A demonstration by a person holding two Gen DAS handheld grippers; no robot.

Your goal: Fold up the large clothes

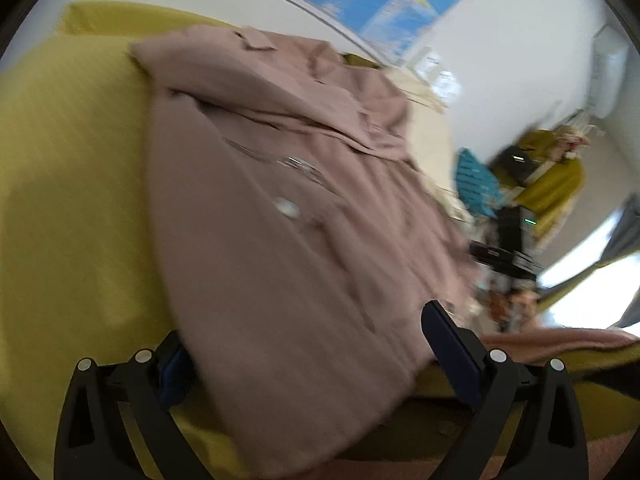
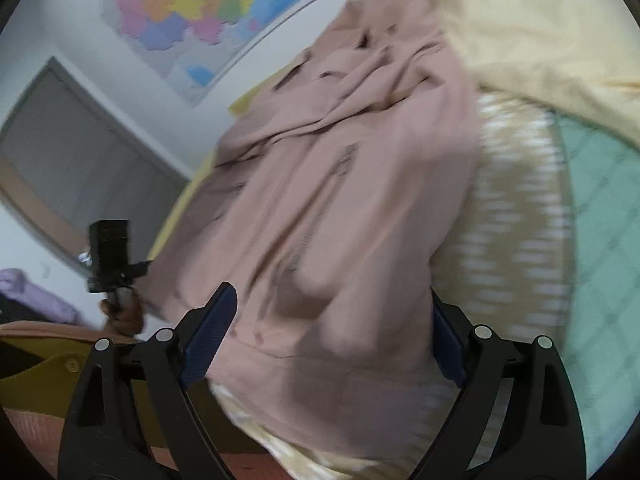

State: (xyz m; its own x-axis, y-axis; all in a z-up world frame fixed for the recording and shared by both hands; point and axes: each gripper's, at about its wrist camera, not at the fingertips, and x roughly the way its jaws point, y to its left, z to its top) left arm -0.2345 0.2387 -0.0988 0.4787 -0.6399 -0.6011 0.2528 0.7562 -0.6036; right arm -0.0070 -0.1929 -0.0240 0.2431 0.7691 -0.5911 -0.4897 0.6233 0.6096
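A large dusty-pink jacket point(image 1: 280, 200) lies spread on a yellow-green bed sheet point(image 1: 72, 200), collar at the far end, hem nearest me. My left gripper point(image 1: 304, 324) stands wide open at the hem; the cloth lies between its fingers and covers the left fingertip. In the right wrist view the same jacket point(image 2: 340, 200), with its zips showing, lies bunched toward the collar. My right gripper point(image 2: 332, 296) is wide open over the near hem, cloth between the pads but not pinched. Off to the left, a hand point(image 2: 124, 312) holds the other gripper's black body point(image 2: 110, 256).
A tan patterned blanket point(image 2: 516, 220), a green quilt point(image 2: 600, 200) and a pale yellow cloth point(image 2: 540, 20) lie right of the jacket. A coloured map point(image 2: 192, 4) hangs on the wall beside a grey door point(image 2: 72, 160). Cluttered furniture point(image 1: 520, 200) stands beyond the bed's right edge.
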